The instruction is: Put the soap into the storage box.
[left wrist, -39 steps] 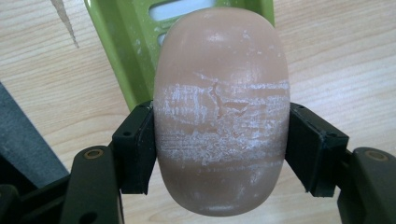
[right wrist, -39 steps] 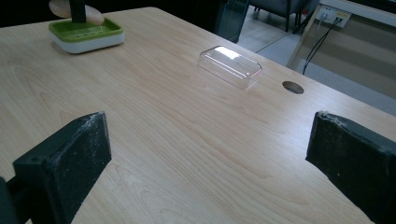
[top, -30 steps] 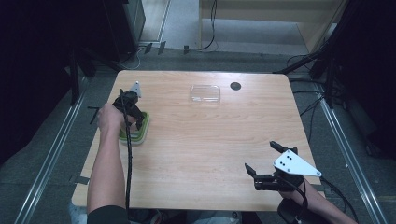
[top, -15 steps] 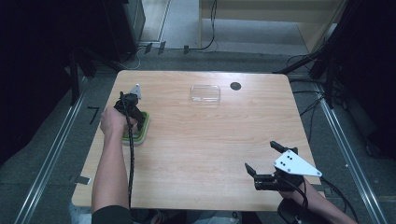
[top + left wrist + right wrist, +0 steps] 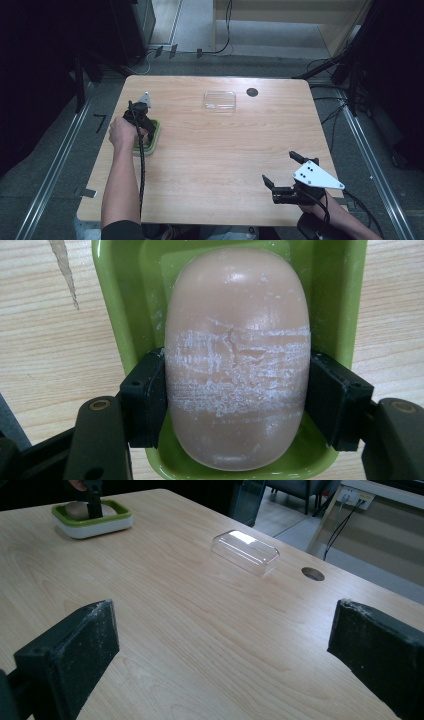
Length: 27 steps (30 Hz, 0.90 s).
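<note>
One soap (image 5: 236,360) is seen lying in a green dish (image 5: 345,295), which sits near the left edge of the table (image 5: 220,155). In the right gripper view the dish (image 5: 92,520) is shown with a green rim and a white base. A clear lid (image 5: 219,100) is set well apart from it, toward the far side of the table, beside a dark round hole (image 5: 252,92) in the wood.

The soap is an oval, pinkish-tan bar, smooth and glossy at its far end. A band of white, flaky scuffing is spread across its middle, and a small crack is seen within that band.

The left gripper (image 5: 237,395) is lowered into the dish, and its jaws are pressed against the two long sides of the soap, right at the scuffed band. The bar is clamped between them while resting in the dish. The right gripper (image 5: 282,167) is held near the table's front right corner, well apart from the dish, with its jaws spread wide and nothing between them.
</note>
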Available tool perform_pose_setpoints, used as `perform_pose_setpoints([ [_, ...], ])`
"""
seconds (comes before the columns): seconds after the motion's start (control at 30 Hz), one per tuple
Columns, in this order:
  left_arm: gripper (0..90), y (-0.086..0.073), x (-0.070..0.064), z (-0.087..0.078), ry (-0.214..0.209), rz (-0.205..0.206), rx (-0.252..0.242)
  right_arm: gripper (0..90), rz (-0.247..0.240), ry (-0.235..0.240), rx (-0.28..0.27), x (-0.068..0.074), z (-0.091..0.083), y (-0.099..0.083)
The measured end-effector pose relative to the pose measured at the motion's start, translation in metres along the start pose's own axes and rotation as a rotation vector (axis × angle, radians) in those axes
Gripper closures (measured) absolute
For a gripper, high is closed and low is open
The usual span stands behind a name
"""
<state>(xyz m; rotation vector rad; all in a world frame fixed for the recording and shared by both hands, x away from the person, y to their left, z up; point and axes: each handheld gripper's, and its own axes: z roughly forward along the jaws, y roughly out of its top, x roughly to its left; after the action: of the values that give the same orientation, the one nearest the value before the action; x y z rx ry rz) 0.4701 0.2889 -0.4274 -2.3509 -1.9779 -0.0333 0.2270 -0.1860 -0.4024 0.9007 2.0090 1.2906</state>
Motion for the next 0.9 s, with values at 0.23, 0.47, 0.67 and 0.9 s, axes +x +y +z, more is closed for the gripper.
perform_pose_setpoints([
  [0.23,33.0,0.000,0.002,0.001,-0.010,-0.007,0.009,0.0,0.001,0.000,0.000,0.000,0.000,0.000],
  [0.47,30.7,-0.001,0.001,-0.002,-0.005,-0.017,0.007,0.0,0.001,0.000,-0.001,0.000,0.000,0.000],
  [0.67,24.0,-0.005,0.000,-0.009,0.014,-0.024,0.004,0.0,0.001,0.000,-0.001,0.000,0.000,0.000],
  [0.9,14.3,-0.014,-0.004,-0.017,-0.005,-0.005,0.025,0.0,-0.001,-0.002,0.002,0.000,0.000,0.000],
])
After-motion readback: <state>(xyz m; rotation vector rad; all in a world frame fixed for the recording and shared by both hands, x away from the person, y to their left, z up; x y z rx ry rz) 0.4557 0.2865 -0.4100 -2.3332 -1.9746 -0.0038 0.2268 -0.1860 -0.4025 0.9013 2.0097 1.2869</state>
